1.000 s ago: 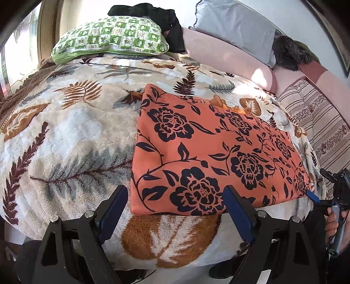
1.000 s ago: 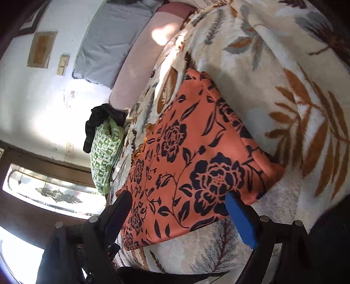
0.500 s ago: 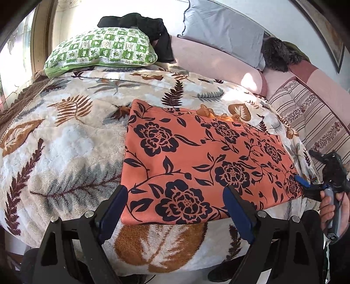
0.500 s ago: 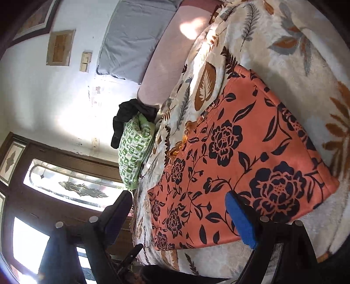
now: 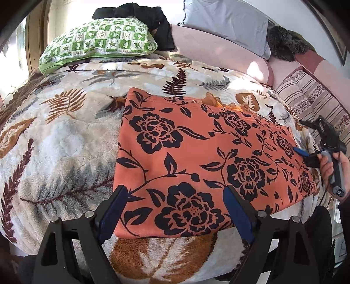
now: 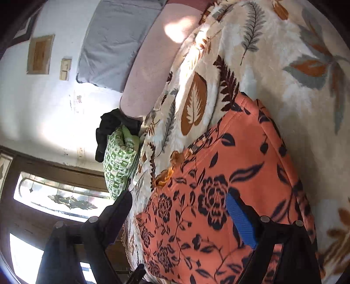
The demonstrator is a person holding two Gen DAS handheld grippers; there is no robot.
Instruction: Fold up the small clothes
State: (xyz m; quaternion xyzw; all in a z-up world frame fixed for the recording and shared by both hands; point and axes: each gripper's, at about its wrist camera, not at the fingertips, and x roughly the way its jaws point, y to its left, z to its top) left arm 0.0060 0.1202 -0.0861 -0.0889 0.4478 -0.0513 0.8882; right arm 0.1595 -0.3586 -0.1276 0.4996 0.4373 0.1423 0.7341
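Left gripper point(image 5: 174, 209): jaws apart, empty, over the near hem, frame bottom.
Right gripper point(image 6: 178, 215): jaws apart, empty.
Orange floral garment point(image 5: 196, 157): flat mid-frame on leaf-print blanket point(image 5: 65, 135); likely light, limp; pinch near corners.

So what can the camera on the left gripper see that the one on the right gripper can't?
Only the left wrist view shows the striped cushion, a dark furry item at the head of the bed, and the person's hand holding the right gripper at the cloth's far edge.

Only the right wrist view shows the patterned glass window and a wall switch.

Both show the orange floral garment lying flat on the leaf-print blanket, the green checked pillow, black clothing beside it, and the grey pillow.
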